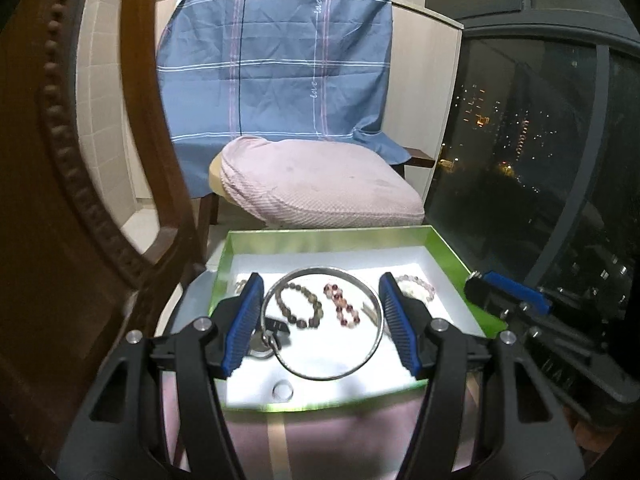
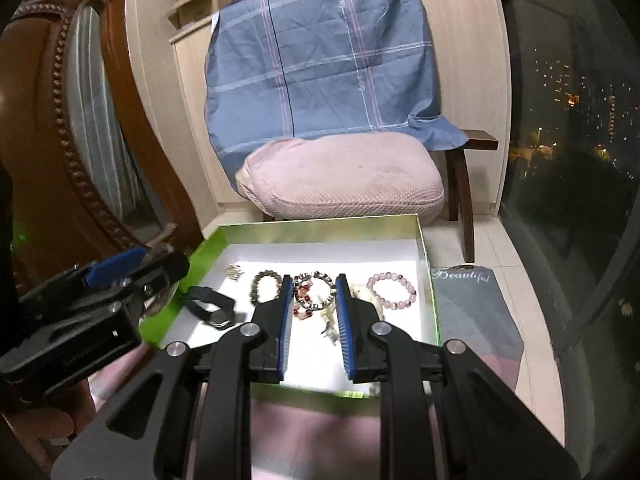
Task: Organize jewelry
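A green box (image 1: 460, 276) with a white floor holds the jewelry. In the left wrist view my left gripper (image 1: 322, 288) is open, its fingers either side of a large silver bangle (image 1: 374, 344). Inside the bangle lie a brown bead bracelet (image 1: 298, 304) and a red bead bracelet (image 1: 344, 308). A black watch (image 1: 276, 326) sits at the bangle's left edge, a pale pink bracelet (image 1: 416, 286) at the right, a small ring (image 1: 282, 391) near the front. In the right wrist view my right gripper (image 2: 311, 284) is open and empty above the red bracelet (image 2: 304, 300), with the pink bracelet (image 2: 394, 290), brown bracelet (image 2: 266, 288) and watch (image 2: 212, 308) around it.
The box (image 2: 180, 268) rests on a pink cloth (image 2: 312, 424). A chair with a pink cushion (image 2: 344, 176) and blue cloth (image 2: 320, 52) stands behind. A carved wooden chair back (image 1: 80, 160) rises at the left. A dark window (image 2: 580, 120) and a grey mat (image 2: 472, 312) are at the right.
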Available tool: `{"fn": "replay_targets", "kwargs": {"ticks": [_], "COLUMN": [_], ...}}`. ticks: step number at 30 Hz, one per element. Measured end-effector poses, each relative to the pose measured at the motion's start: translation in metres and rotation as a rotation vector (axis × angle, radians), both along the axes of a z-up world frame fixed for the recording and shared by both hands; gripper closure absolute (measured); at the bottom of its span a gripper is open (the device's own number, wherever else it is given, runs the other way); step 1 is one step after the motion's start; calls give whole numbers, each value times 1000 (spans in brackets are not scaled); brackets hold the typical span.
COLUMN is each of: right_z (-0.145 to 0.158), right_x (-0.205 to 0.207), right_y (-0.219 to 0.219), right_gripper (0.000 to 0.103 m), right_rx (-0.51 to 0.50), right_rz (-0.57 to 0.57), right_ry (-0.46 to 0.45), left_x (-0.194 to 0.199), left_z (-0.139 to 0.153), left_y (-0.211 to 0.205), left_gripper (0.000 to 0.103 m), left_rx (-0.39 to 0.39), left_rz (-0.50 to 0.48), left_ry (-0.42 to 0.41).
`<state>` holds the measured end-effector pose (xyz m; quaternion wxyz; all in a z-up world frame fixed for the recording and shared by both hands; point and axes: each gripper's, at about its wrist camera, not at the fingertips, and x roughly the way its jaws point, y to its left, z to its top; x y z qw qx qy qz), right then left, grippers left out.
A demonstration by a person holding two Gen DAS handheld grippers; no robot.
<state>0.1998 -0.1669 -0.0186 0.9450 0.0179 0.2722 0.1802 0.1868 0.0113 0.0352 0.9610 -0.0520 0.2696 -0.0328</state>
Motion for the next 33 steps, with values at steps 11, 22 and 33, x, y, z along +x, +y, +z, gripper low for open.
{"fn": "replay_targets", "kwargs": {"ticks": [11, 22, 33], "right_z": [-17, -22, 24], "right_x": [35, 34, -9], "right_y": [1, 0, -27], "right_gripper": [82, 67, 3], "right_rx": [-27, -50, -5], "right_rz": [-33, -31, -149], "right_ry": [31, 45, -145], "left_x": [28, 25, -45], "left_z": [-19, -22, 48], "left_y": [2, 3, 12], "left_gripper": [44, 34, 4], "left_rx": [-26, -14, 61], "left_rz": [8, -7, 48], "left_ry": [61, 78, -151]}}
